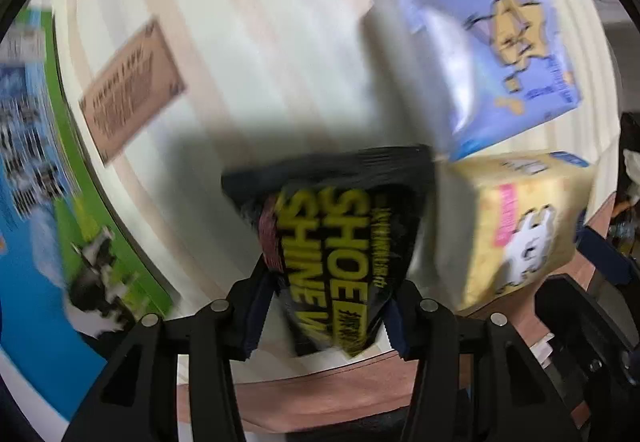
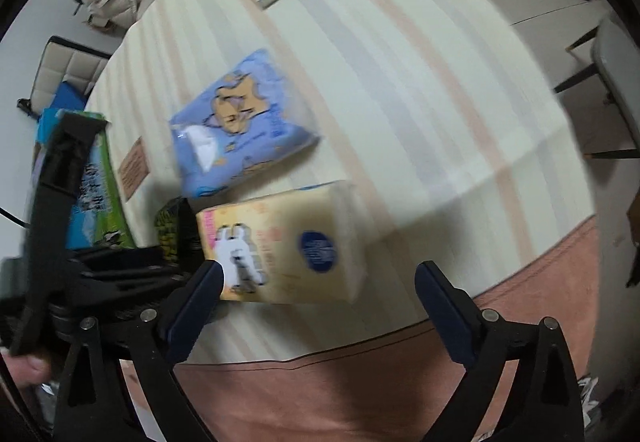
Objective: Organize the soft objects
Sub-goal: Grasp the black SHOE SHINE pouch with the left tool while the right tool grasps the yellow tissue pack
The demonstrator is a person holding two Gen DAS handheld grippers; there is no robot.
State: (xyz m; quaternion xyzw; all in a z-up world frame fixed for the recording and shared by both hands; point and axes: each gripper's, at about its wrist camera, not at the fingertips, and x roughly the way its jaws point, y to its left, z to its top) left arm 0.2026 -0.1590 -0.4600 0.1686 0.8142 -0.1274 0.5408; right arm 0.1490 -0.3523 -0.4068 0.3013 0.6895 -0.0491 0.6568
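Shoe shine pack [image 1: 332, 262] pinched in my left hand-held gripper [image 1: 324, 316], right hand-held gripper [image 2: 316, 306] spread empty; thin corner grip could slip.

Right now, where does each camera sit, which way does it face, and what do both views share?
Left wrist: sits on the left tongs, facing steeply down at the striped table; its own two fingers clamp a black shoe shine pack.
Right wrist: sits on the right tongs, facing steeply down at the yellow tissue pack; its own fingers stand apart with nothing between them, and the left tongs show at left.
Shared: yellow tissue pack, blue tissue pack, brown card, green box.
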